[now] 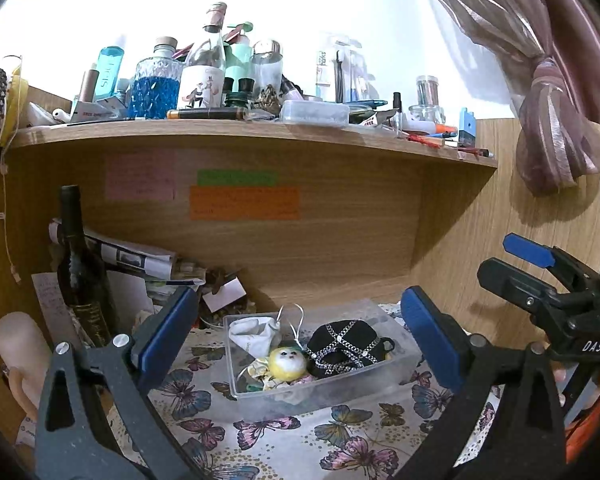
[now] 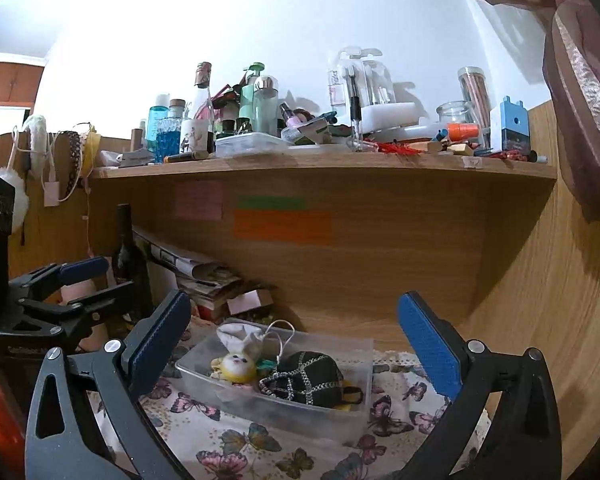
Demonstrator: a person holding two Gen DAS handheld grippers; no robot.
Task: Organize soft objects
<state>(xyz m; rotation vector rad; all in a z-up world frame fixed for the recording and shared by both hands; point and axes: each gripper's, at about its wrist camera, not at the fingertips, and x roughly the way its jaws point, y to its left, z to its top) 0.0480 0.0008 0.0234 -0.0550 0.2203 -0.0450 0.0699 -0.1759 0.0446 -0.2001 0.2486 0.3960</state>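
Note:
A clear plastic bin (image 1: 384, 390) (image 2: 352, 412) sits on the butterfly-print cloth (image 1: 284, 436) (image 2: 228, 436). In it lie a yellow plush toy (image 1: 287, 363) (image 2: 238, 365), a black soft item with silver chains (image 1: 346, 345) (image 2: 306, 378) and a white cloth pouch (image 1: 250, 334) (image 2: 236, 334). My left gripper (image 1: 300, 334) is open and empty, just in front of the bin. My right gripper (image 2: 296, 344) is open and empty, also in front of the bin. Each gripper shows at the edge of the other's view.
A wooden shelf (image 1: 256, 130) (image 2: 320, 166) above is crowded with bottles and jars. A dark wine bottle (image 1: 82, 264) (image 2: 128, 252), rolled papers (image 1: 132, 258) and a small box stand at the back left. A tied curtain (image 1: 556, 120) hangs right.

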